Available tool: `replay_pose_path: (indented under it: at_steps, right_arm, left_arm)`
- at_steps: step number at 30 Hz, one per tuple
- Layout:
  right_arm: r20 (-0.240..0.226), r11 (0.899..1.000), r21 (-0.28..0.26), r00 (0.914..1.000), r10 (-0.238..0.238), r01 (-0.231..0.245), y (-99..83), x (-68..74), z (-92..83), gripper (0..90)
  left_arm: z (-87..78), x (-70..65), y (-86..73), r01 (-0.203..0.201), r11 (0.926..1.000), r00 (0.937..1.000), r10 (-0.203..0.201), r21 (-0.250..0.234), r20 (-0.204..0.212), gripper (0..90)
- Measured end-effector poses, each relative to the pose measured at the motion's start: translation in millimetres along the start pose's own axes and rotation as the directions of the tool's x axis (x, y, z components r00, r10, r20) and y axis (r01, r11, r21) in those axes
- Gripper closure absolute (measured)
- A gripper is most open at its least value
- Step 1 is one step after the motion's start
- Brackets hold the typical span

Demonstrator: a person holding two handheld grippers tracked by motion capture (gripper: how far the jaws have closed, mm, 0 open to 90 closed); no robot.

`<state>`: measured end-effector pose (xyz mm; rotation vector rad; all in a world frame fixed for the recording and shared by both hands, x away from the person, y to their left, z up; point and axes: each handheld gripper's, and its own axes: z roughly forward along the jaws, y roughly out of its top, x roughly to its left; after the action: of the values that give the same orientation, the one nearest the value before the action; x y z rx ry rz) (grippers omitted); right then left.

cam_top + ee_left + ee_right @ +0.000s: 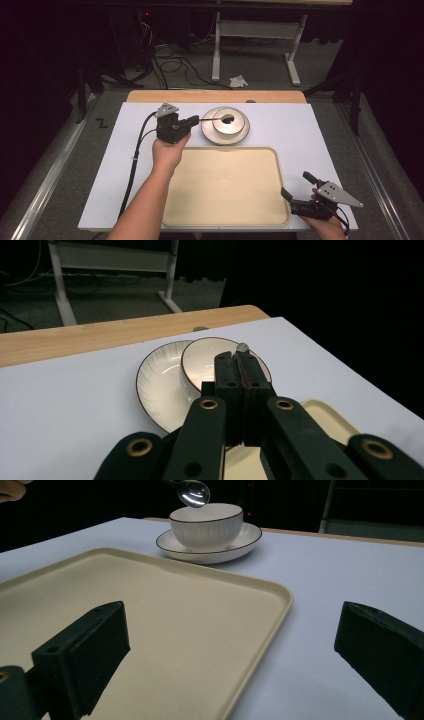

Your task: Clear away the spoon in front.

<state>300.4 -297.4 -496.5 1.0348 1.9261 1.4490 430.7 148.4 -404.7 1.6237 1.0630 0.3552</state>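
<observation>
A white ribbed bowl (235, 123) with a brown rim stands on a white plate (209, 133) at the back middle of the table. My left gripper (194, 120) is shut on the handle of a metal spoon (225, 119), whose head hovers just above the bowl. In the left gripper view the jaws (234, 360) pinch the handle and the spoon tip (243, 347) pokes out over the bowl (202, 360). My right gripper (294, 183) stands open with nothing between its fingers by the front right corner of the beige tray (225, 185). Its own view shows the spoon (192, 492) over the bowl (205, 527).
The tray (165, 620) lies bare in front of the plate (240, 542). A white sheet (310, 135) covers the table, with a wooden strip (215, 96) along its far edge. Beyond it, cables and a white desk frame (216, 50) stand on the floor.
</observation>
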Motion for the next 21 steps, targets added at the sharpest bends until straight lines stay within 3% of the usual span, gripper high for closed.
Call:
replay_pose_path:
  at_steps: [9, 21]
  right_arm:
    - [0.0, 1.0, 0.006, 1.0, -0.005, 0.005, 0.5, 2.4, 0.5, 1.8]
    - [-0.002, 1.0, 0.01, 0.9999, -0.011, 0.011, 0.2, 3.5, 0.4, 1.8]
  left_arm:
    - [-34.7, 3.9, -20.2, 0.005, 0.9998, 1.0, -0.005, -0.021, 0.004, 89.7]
    - [-70.8, -1.3, -57.6, 0.038, 0.9982, 0.9971, -0.034, -0.047, 0.068, 89.7]
